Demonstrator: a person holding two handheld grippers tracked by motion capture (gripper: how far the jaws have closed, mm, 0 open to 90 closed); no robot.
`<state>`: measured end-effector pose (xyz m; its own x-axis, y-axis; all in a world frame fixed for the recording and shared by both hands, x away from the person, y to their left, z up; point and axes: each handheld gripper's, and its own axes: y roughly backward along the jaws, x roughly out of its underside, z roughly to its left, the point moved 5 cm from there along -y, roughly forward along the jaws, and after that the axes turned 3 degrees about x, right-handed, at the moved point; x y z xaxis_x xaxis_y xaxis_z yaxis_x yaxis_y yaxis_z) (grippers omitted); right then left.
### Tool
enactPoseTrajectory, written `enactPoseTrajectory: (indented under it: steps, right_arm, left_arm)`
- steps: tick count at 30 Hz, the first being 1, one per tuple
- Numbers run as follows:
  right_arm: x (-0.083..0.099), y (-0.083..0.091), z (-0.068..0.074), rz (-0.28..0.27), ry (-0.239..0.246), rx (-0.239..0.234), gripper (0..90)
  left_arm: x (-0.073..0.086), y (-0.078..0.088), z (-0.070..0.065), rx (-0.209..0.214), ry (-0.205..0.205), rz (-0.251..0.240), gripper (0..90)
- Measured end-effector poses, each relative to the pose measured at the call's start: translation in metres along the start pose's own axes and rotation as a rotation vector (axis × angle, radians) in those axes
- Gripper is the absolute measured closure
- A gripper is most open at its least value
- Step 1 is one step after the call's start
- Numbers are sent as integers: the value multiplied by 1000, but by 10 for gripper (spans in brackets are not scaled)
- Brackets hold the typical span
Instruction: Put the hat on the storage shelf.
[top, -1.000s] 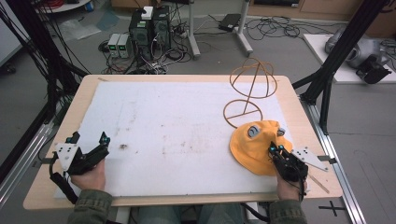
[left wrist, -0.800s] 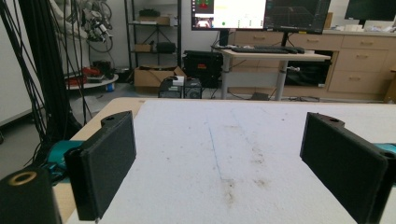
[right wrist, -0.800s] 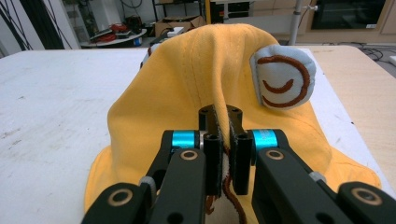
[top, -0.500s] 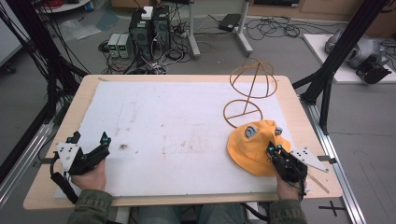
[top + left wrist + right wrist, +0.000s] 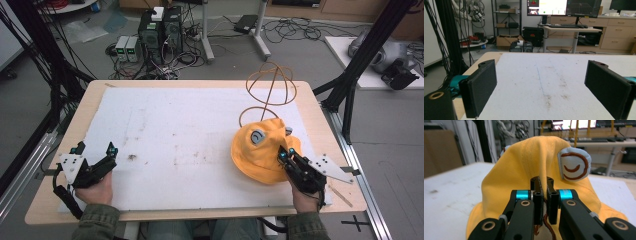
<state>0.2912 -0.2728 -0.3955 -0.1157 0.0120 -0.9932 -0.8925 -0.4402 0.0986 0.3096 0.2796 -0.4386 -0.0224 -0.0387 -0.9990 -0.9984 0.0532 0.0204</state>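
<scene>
Pinching a fold of the yellow hat, your right gripper stays clamped; your left gripper rests with jaws apart.

On my screens the hat is a warm orange-yellow, and the round ear patch sewn to it is pale grey-blue with brown stitched curves. The wire stand behind it reads as the same orange. My right gripper is black with bright cyan sleeves and brassy rivets; my left gripper has matte black pads. The table is light wood under a white mat speckled with brownish stains.
</scene>
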Motion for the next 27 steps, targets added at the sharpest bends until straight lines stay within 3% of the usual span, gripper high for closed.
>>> enactPoseTrajectory:
  steps: [7, 12, 19, 26, 27]
  right_arm:
    - [-29, 13, 6, -101, 21, -70, 881]
    - [-54, 15, 3, -173, 29, -61, 881]
    - [-75, 6, -2, -211, 24, -58, 881]
    - [-86, 4, 10, -235, 38, -89, 881]
    - [-92, 5, 13, -260, 40, -91, 881]
  left_arm:
    - [1, 1, 0, -1, -3, 4, 111]
    - [1, 0, -2, 2, -7, 9, 113]
    - [2, -2, -4, 3, -12, 11, 114]
    - [2, -2, -2, 2, -10, 15, 116]
    - [2, -2, -2, 2, -11, 14, 116]
